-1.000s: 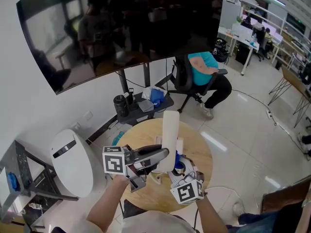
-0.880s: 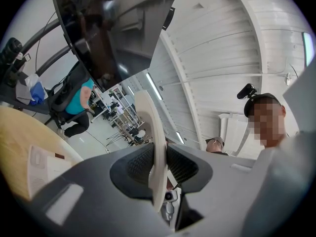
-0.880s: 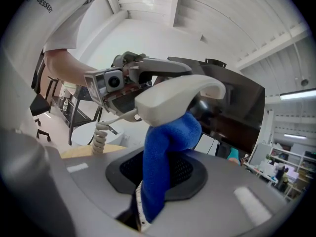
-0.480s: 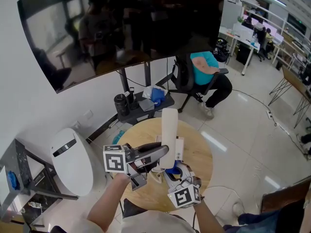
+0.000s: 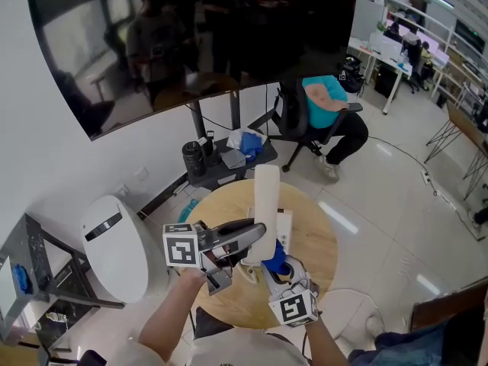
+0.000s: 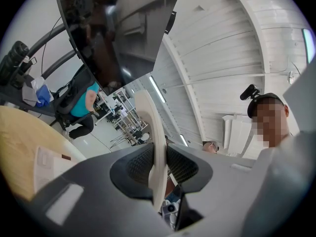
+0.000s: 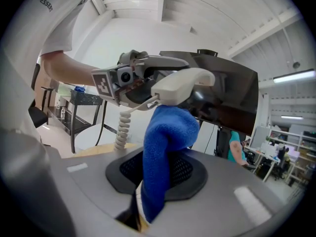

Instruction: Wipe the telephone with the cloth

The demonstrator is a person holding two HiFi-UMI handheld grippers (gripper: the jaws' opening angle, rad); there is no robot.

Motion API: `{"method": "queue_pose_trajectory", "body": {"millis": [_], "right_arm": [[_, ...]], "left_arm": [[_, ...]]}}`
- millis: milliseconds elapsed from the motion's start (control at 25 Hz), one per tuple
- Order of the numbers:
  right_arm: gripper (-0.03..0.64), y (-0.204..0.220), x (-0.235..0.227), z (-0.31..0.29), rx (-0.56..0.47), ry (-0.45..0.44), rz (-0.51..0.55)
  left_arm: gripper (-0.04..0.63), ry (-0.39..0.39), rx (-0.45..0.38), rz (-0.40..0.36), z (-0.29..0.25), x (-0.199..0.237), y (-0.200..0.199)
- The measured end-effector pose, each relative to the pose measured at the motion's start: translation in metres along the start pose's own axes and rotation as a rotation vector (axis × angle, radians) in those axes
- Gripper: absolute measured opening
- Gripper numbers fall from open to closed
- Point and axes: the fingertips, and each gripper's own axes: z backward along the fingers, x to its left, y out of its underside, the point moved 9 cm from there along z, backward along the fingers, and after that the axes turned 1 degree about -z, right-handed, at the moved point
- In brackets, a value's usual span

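In the head view my left gripper is shut on a white telephone handset, which stands upright above the round wooden table. The left gripper view shows the handset edge-on, clamped between both pads. My right gripper sits just below and to the right, shut on a blue cloth. Seen from the right gripper view, the cloth rises from the jaws and its top touches the lower end of the handset. A coiled cord hangs from that handset.
A white flat unit lies on the table behind the handset. On the floor at left stands a white rounded appliance and a metal stand. Beyond the table are a cluttered black side table, a seated person and a large dark screen.
The right gripper with the cloth has shifted slightly toward me and back to the right under the handset. The left gripper keeps the handset upright in nearly the same place.
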Motion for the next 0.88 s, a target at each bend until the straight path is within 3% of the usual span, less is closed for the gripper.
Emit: {"method": "queue_pose_trajectory", "body": {"millis": [280,880], "right_arm": [[0.086,0.011,-0.002,0.012,0.029,0.034,-0.052],[0.086,0.01,-0.007,0.015,0.029,0.047,-0.116]], "left_arm": [[0.078,-0.039,-0.014,0.043,0.018,0.025,0.018],[0.078,-0.177,0.067,0.183,0.048,0.116,0.087]]}}
